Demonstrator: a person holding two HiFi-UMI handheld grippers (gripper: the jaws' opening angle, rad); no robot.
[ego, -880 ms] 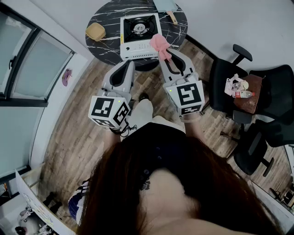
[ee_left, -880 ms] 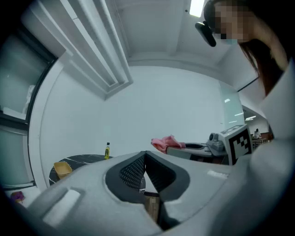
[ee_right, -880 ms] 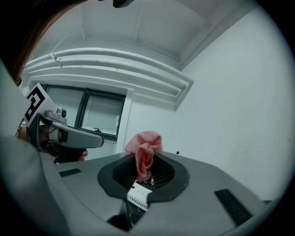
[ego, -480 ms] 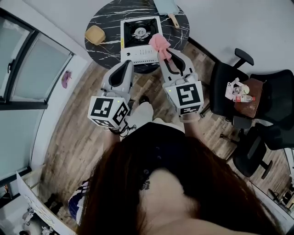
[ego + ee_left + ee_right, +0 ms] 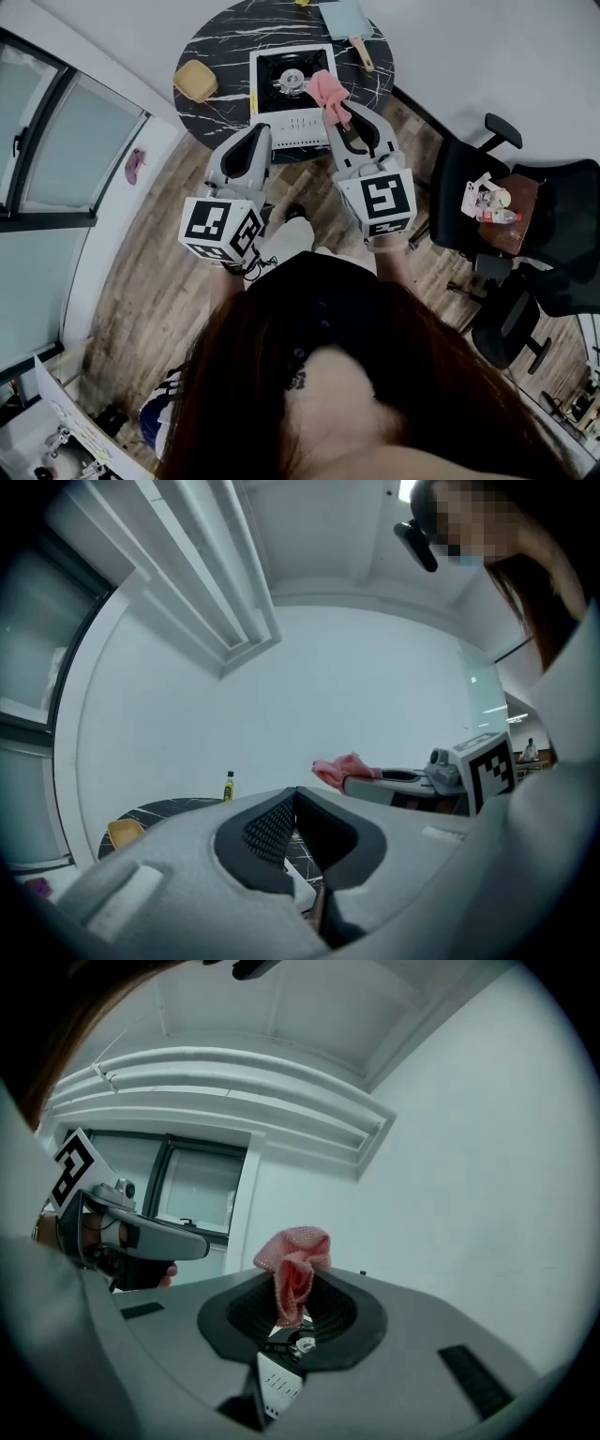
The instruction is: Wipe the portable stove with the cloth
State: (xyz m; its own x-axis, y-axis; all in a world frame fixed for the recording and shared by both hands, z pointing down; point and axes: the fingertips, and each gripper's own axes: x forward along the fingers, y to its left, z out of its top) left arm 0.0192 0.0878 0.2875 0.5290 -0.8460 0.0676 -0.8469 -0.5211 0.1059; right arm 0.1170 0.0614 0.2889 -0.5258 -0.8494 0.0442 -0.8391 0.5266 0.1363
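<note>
Tabletop (image 5: 220, 42): round, black with white veining, at the far middle of the head view.
Portable stove (image 5: 281, 117): white body with a black top and a round burner in the middle; it sits on the near part of the tabletop, its vented front panel facing the person.
Cloth (image 5: 327, 88): pink and bunched, over the stove's right edge beside the burner; contact with the stove cannot be told.
Right gripper (image 5: 337, 111): jaws clamped on the cloth, which stands up in a crumpled fold from between the tips in the right gripper view; the stove's burner and front panel show below, through the gap in the jaws.
Left gripper (image 5: 257, 133): jaws together at the tips with nothing between them; it is held left of the right gripper, off the tabletop's near edge and apart from the stove.
Yellow container (image 5: 195, 82): squarish, on the left part of the tabletop, well apart from the stove.
Cutting board (image 5: 343, 17): pale, with a wooden handle, on the far right of the tabletop.
Small bottle (image 5: 229, 786): yellow, upright, on the far side of the tabletop in the left gripper view.
Office chairs (image 5: 469, 178): black, on the wood floor (image 5: 150, 281) to the right.
Window (image 5: 56, 131): dark-framed, along the left wall.
</note>
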